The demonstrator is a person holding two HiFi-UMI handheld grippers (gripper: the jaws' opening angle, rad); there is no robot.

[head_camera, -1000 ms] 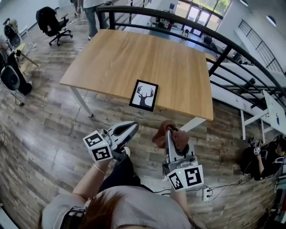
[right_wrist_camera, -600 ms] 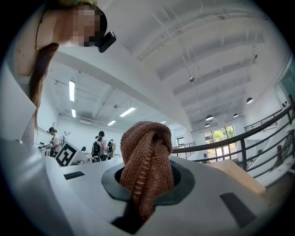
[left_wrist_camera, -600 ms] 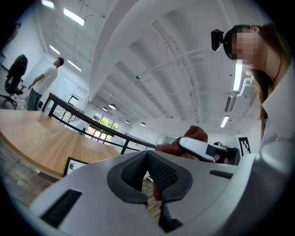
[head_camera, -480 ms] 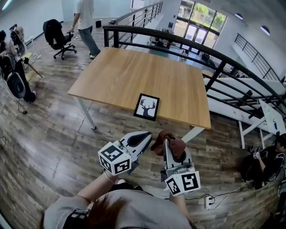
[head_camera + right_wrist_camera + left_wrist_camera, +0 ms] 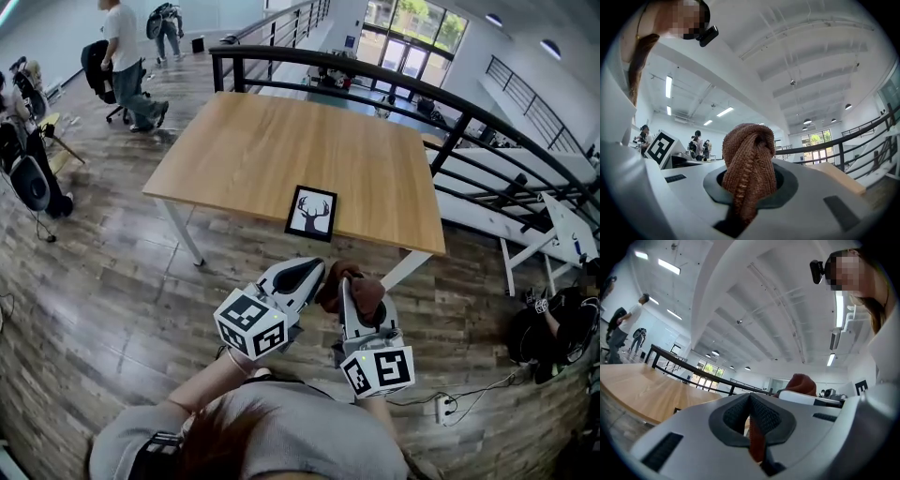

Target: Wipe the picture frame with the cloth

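The picture frame (image 5: 311,213), black with a deer silhouette on white, lies flat near the front edge of the wooden table (image 5: 281,141). My right gripper (image 5: 345,289) is shut on a bunched brown knitted cloth (image 5: 364,292), held in the air short of the table. In the right gripper view the cloth (image 5: 749,161) bulges out from between the jaws of that gripper (image 5: 749,187). My left gripper (image 5: 307,277) is shut with nothing in it, close beside the cloth on its left. The left gripper view shows that gripper (image 5: 750,404) with its jaws together, and the cloth (image 5: 802,383) off to the right.
A black railing (image 5: 450,103) runs behind and to the right of the table. People stand by an office chair (image 5: 98,66) at the far left. Another person (image 5: 562,328) sits on the floor at the right. A power strip (image 5: 441,409) lies on the wooden floor.
Both grippers have risen and drawn closer together, the left one rolling and moving right toward the cloth. The cloth stays clamped in the right gripper. People at the back left have walked.
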